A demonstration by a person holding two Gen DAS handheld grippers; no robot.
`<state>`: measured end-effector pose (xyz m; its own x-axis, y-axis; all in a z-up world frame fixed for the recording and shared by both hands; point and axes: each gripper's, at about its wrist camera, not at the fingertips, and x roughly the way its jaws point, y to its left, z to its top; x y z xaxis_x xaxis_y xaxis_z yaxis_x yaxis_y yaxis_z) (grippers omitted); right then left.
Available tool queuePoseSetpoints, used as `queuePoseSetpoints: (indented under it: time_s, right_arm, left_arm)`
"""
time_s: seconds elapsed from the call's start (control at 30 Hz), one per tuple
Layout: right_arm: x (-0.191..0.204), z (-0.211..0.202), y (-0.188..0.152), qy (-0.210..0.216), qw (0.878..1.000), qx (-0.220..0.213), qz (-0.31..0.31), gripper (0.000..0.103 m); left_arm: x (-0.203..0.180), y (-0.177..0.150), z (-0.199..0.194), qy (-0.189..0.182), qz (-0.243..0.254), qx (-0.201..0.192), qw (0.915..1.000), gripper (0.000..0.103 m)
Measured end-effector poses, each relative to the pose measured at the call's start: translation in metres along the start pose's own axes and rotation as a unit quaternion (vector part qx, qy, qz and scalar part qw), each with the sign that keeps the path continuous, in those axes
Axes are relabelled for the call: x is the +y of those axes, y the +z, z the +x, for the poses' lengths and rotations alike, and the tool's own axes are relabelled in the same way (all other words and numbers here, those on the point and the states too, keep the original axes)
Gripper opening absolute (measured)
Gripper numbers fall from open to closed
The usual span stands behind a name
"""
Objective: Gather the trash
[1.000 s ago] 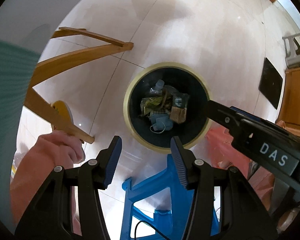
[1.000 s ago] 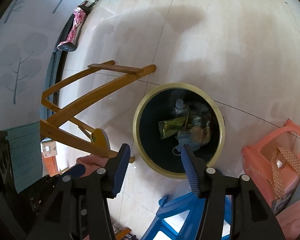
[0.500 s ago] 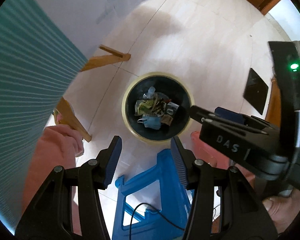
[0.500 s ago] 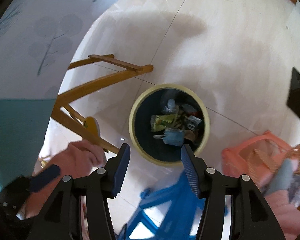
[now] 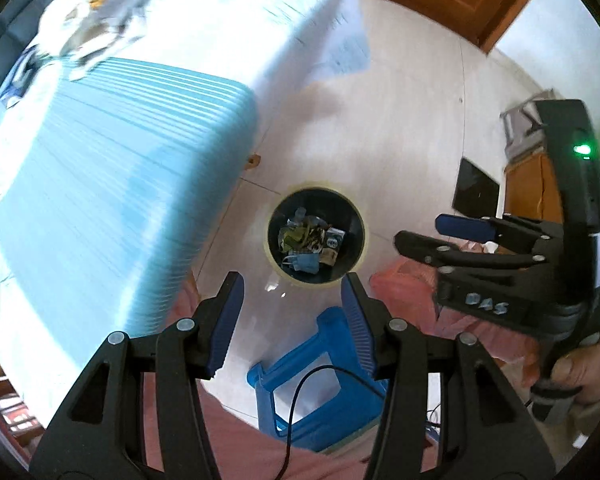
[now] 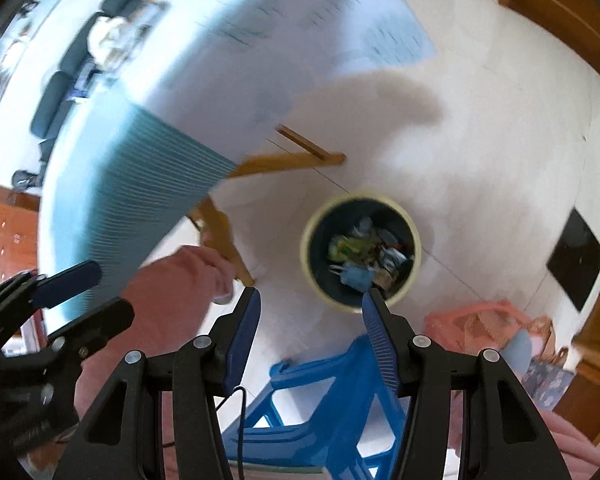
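A round dark bin with a pale yellow rim [image 5: 271, 216] [image 6: 307, 240] stands on the tiled floor far below both grippers. Inside it lies mixed trash [image 5: 306, 240] [image 6: 360, 254]: wrappers, a bottle, a blue face mask. My left gripper [image 5: 292, 280] points steeply down at the bin, open with nothing between its fingers. My right gripper [image 6: 310, 294] is also open and empty, and it shows at the right of the left wrist view [image 5: 418, 229]. The left gripper [image 6: 114, 290] appears low on the left in the right wrist view. A blurred heap of more trash [image 5: 92, 28] [image 6: 108, 32] lies on the table's far side.
A table under a blue and white cloth [image 5: 120, 160] [image 6: 140, 168] fills the left, on wooden legs [image 6: 288, 160]. Below me stands a blue plastic stool [image 5: 320, 380] [image 6: 320, 420]. An orange basket [image 6: 488, 324] and a black mat [image 6: 576, 260] lie right of the bin. A person's pink-clad knee [image 6: 180, 292] shows.
Both grippers have risen well above the bin, which now looks much smaller. The table top and the heap on it have come into view. Both grippers' openings are unchanged.
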<state>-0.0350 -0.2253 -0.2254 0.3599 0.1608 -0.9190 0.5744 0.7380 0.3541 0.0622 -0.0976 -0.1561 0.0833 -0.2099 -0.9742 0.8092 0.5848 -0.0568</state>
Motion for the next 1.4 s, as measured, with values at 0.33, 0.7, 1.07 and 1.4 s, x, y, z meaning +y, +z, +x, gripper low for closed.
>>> queuePoseSetpoints:
  time_s: [0.33, 0.7, 1.07, 1.4]
  right_arm:
    - [0.095, -0.073, 0.055, 0.044, 0.996, -0.042, -0.072, 0.054]
    - [0.223, -0.096, 0.161, 0.055, 0.98, -0.086, -0.169, 0.054]
    - [0.306, -0.038, 0.278, 0.056, 0.976, -0.091, -0.192, 0.054]
    - [0.334, 0.048, 0.359, 0.03, 0.979, -0.075, -0.186, 0.054]
  left_arm:
    - [0.107, 0.01, -0.066, 0.007, -0.059, -0.037, 0.9976, 0.047]
    - [0.248, 0.054, -0.112, 0.044, -0.123, -0.081, 0.9881, 0.047]
    - [0.358, 0.131, -0.114, 0.036, -0.156, -0.107, 0.9813, 0.047]
    - [0.421, 0.197, -0.063, -0.009, -0.186, -0.085, 0.9789, 0.047]
